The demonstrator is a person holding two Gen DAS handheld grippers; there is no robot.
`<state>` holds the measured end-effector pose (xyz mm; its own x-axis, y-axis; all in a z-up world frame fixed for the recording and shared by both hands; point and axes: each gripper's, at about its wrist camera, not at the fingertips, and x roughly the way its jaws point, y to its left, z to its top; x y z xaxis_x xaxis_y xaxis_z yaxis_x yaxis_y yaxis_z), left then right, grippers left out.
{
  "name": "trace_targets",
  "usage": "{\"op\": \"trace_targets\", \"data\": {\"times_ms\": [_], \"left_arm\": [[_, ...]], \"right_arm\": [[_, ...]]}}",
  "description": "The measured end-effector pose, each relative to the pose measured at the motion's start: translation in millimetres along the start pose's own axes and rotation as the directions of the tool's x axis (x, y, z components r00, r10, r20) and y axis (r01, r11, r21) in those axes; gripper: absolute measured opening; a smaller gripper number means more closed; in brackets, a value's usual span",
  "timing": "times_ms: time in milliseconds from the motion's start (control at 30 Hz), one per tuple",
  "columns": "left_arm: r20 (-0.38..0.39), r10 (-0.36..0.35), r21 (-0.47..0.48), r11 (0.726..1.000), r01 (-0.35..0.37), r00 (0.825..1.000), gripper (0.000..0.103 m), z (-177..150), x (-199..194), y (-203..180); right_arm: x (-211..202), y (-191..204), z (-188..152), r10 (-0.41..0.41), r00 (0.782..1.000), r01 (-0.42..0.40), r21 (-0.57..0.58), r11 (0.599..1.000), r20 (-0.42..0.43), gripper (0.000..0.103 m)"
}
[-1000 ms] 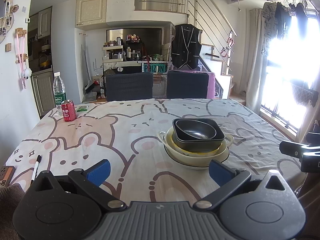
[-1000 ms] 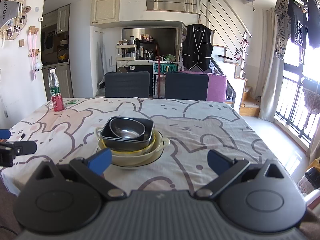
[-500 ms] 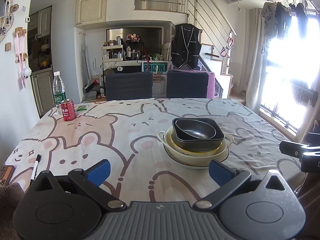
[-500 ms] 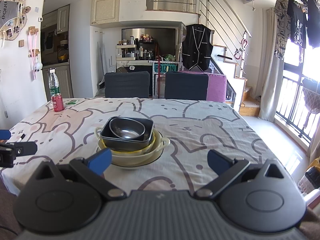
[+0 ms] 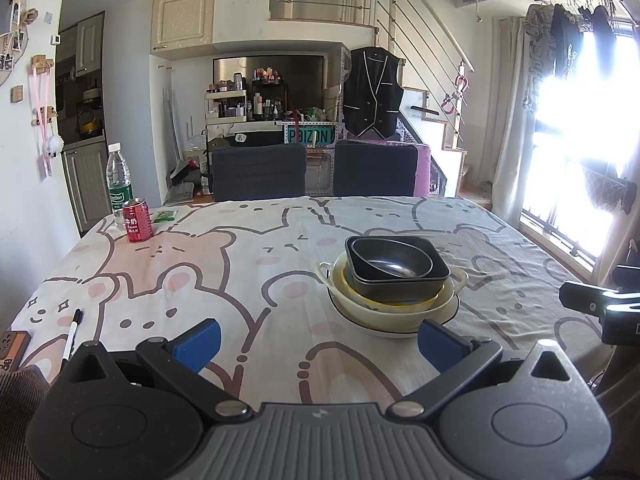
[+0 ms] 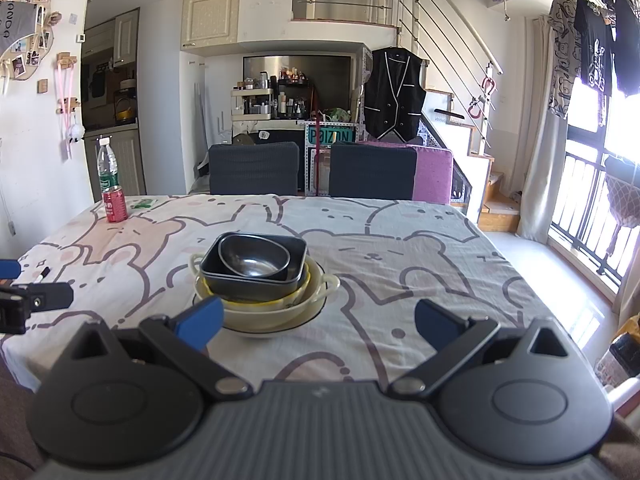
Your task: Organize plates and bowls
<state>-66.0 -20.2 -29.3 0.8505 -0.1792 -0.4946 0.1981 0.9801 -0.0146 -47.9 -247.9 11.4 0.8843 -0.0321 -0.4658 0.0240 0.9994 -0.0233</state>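
One stack of dishes stands on the bear-print tablecloth: a white plate at the bottom, cream and yellow bowls on it, then a dark square bowl holding a dark oval bowl. In the right wrist view the same stack sits left of centre. My left gripper is open near the front table edge, the stack just beyond its right finger. My right gripper is open too, the stack behind its left finger. Nothing is held.
A red can, a water bottle and a green packet stand at the far left. A pen lies at the near left edge. Two dark chairs are behind the table. Part of the right gripper shows at right.
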Motion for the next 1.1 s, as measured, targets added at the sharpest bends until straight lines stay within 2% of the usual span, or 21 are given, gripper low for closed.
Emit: {"op": "trace_targets", "data": {"times_ms": [1100], "left_arm": [[0.000,0.005,-0.004,1.000,-0.005,1.000,0.103,-0.4,-1.2,5.4]], "right_arm": [[-0.2,-0.7,0.5,0.000,1.000,0.000,0.002,1.000,-0.001,0.102]]}}
